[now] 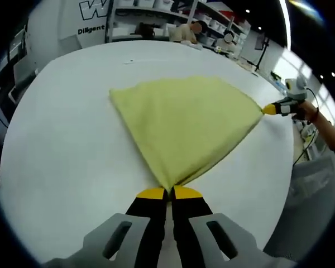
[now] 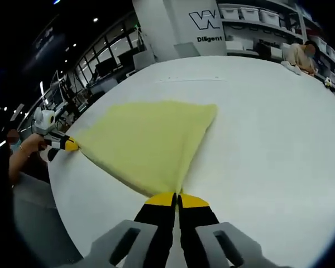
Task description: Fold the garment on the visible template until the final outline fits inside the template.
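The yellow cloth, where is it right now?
The yellow cloth lies spread on the white table, pinched at opposite corners by the left claw and right claw.

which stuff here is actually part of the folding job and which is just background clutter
Part of the job:
- yellow cloth
- left hand-held gripper, shut on one corner
- right hand-held gripper, shut on another corner
- white table

Just around:
- storage shelves
- seated person at the far edge

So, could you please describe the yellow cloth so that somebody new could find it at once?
Look at the large white table. On it lies one pale yellow cloth, spread flat in a fan shape. The left tool and the right tool each pinch one of its corners, and it is the only coloured thing on the white top.
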The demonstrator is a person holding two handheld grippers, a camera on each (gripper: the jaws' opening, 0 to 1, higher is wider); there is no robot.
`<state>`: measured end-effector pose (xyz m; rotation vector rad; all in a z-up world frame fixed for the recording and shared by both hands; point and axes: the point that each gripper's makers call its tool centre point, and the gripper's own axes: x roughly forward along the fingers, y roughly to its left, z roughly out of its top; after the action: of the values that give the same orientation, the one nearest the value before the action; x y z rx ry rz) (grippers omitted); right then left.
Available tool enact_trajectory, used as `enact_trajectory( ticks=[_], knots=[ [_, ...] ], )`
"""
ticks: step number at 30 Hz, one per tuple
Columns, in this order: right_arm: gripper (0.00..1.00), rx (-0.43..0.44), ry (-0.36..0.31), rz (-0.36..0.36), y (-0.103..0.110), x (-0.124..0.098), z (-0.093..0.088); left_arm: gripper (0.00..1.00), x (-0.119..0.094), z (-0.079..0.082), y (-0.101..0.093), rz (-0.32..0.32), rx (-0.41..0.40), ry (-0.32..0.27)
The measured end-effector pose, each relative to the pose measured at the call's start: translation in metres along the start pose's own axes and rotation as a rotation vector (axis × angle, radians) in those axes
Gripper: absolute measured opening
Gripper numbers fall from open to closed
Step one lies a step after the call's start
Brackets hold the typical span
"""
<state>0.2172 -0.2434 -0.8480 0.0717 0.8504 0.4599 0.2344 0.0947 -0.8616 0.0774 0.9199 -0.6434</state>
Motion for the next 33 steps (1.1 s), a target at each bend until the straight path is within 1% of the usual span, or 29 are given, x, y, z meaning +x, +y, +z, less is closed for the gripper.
enact_trajectory(
  ticks=[4,10,11,14,15,17,18,19,20,21,23,25,27,29,30,33],
  knots=[
    [0.00,-0.012,0.005,0.000,0.005,0.000,-0.003,0.00,-0.002,-0.002,0.000,-0.001,-0.019,0.007],
    [0.00,-0.034,0.018,-0.007,0.008,0.003,-0.004,0.00,0.000,-0.003,-0.001,-0.001,-0.029,0.006],
    [0.00,-0.015,0.020,-0.012,0.006,0.004,-0.004,0.01,0.000,-0.002,-0.001,0.002,-0.029,0.005],
    [0.00,0.010,0.008,-0.013,0.005,0.005,-0.003,0.03,0.001,-0.002,-0.002,0.022,-0.038,-0.001],
    [0.01,0.017,0.002,-0.019,0.003,0.005,-0.002,0.05,0.001,-0.001,0.001,0.049,-0.040,-0.007],
    [0.06,0.025,-0.019,-0.020,0.003,0.004,0.003,0.09,0.000,-0.001,-0.001,0.046,-0.040,-0.011],
    [0.12,0.034,-0.028,-0.015,0.004,0.002,0.006,0.13,0.000,0.000,0.000,0.049,-0.047,-0.018],
    [0.17,0.034,-0.032,-0.015,0.004,0.001,0.009,0.20,0.000,0.002,0.000,0.053,-0.056,-0.029],
    [0.21,0.027,-0.043,-0.017,0.006,-0.001,0.013,0.29,-0.003,0.002,0.001,0.067,-0.063,-0.029],
    [0.24,0.019,-0.052,-0.020,0.006,-0.003,0.016,0.33,-0.005,0.003,0.001,0.075,-0.053,-0.034],
    [0.31,0.004,-0.072,-0.016,0.009,-0.008,0.022,0.36,-0.011,0.005,0.001,0.089,-0.034,-0.038],
    [0.37,-0.003,-0.076,-0.022,0.010,-0.011,0.025,0.38,-0.015,0.007,-0.001,0.082,-0.029,-0.046],
    [0.48,-0.009,-0.091,-0.032,0.014,-0.018,0.030,0.46,-0.022,0.013,-0.008,0.072,-0.034,-0.068],
    [0.57,-0.011,-0.100,-0.034,0.018,-0.023,0.032,0.53,-0.028,0.017,-0.012,0.078,-0.020,-0.082],
    [0.60,-0.015,-0.113,-0.038,0.021,-0.028,0.035,0.56,-0.032,0.019,-0.015,0.079,-0.002,-0.087],
    [0.69,-0.023,-0.134,-0.041,0.029,-0.039,0.038,0.64,-0.041,0.023,-0.022,0.075,-0.003,-0.106]
  ],
)
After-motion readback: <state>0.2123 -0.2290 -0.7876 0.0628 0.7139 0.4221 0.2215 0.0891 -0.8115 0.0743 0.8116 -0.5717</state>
